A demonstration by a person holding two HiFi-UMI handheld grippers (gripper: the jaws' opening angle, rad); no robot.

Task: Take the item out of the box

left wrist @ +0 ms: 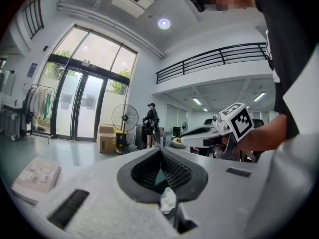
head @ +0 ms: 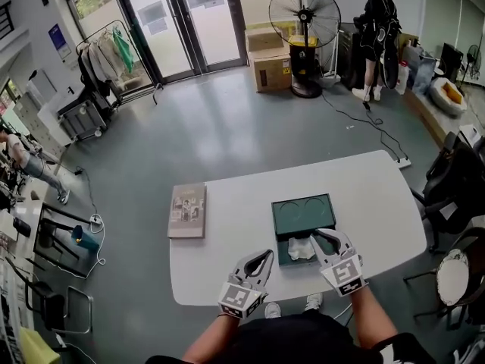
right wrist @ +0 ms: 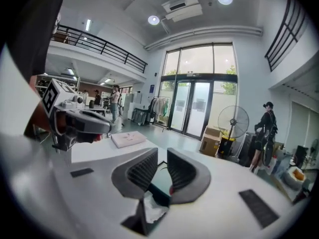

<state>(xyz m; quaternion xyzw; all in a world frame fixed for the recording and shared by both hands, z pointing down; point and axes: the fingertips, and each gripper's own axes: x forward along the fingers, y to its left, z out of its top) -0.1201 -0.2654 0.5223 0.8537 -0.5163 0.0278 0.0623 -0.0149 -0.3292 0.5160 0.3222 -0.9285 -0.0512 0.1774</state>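
A dark green box lies open on the white table, near its front edge. Its flat lid lies just behind it. Crumpled white paper fills the box and hides whatever is under it. My right gripper hovers over the box's right side, jaws a little apart with nothing pressed between them; the right gripper view shows the gripper above the paper. My left gripper is at the box's left edge. In its own view this gripper has its tips together, shut and empty.
A flat beige book-like packet lies at the table's left end. Dark chairs stand at the right. Far off are a floor fan, cardboard boxes, a clothes rack and a standing person.
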